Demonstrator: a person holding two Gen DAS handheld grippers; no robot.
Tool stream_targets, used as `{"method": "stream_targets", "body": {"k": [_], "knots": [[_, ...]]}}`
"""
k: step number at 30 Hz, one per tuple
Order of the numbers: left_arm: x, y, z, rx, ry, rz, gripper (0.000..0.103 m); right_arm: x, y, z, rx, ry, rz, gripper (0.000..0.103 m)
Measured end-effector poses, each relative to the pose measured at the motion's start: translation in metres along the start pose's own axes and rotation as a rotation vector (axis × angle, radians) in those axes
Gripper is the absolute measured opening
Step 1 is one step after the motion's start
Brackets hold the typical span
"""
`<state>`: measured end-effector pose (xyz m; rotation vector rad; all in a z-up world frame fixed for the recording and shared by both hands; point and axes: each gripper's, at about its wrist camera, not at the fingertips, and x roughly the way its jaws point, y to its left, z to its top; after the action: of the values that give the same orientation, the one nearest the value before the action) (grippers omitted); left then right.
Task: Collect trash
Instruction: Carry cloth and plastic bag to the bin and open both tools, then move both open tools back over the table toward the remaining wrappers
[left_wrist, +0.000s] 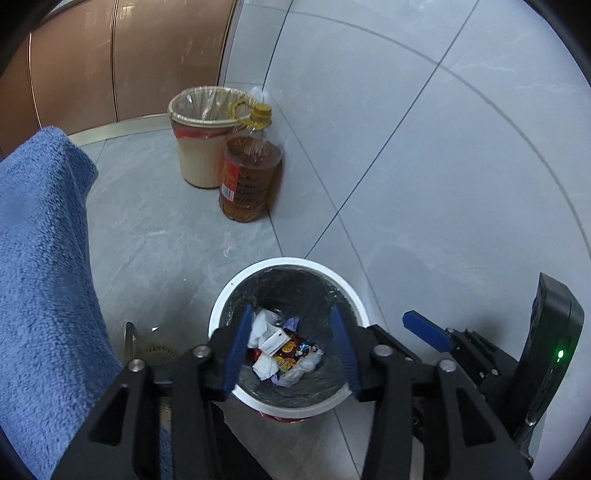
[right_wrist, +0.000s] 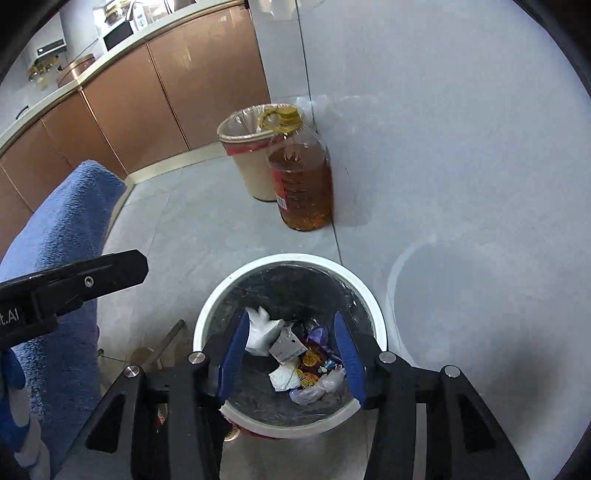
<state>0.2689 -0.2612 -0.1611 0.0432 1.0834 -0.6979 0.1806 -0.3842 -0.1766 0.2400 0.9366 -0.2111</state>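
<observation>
White bin (left_wrist: 291, 266) holding crumpled wrappers (left_wrist: 284, 350)

My left gripper (left_wrist: 291, 347) is matte black, its linkage arms pinned with round silver screws, and each finger (left_wrist: 236, 350) carries a long blue pad. My right gripper (right_wrist: 291, 354) matches it: black frame, silver screws, blue pads. From the right wrist I see white lettering ending "t.AI" on the left unit's body.

Tiled floor (left_wrist: 166, 229): two bins (left_wrist: 288, 402), oil bottle (left_wrist: 247, 177).
</observation>
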Motion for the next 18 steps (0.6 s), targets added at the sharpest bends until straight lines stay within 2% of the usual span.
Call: {"method": "stream_targets", "body": {"k": [4, 7, 12, 18], "knots": [[-0.012, -0.004, 0.001, 0.002, -0.023, -0.018, 0.048, -0.014, 0.009, 0.001, -0.021, -0.029, -0.016, 0.047], [-0.03, -0.006, -0.003, 0.011, -0.062, -0.001, 0.048, -0.028, 0.013, 0.0, -0.027, -0.047, -0.021, 0.047], [-0.08, -0.007, -0.016, 0.045, -0.172, 0.11, 0.048, -0.056, 0.018, 0.002, -0.034, -0.088, -0.008, 0.047], [-0.141, 0.009, -0.035, 0.024, -0.287, 0.221, 0.048, -0.093, 0.038, 0.008, -0.072, -0.153, 0.033, 0.047]]}}
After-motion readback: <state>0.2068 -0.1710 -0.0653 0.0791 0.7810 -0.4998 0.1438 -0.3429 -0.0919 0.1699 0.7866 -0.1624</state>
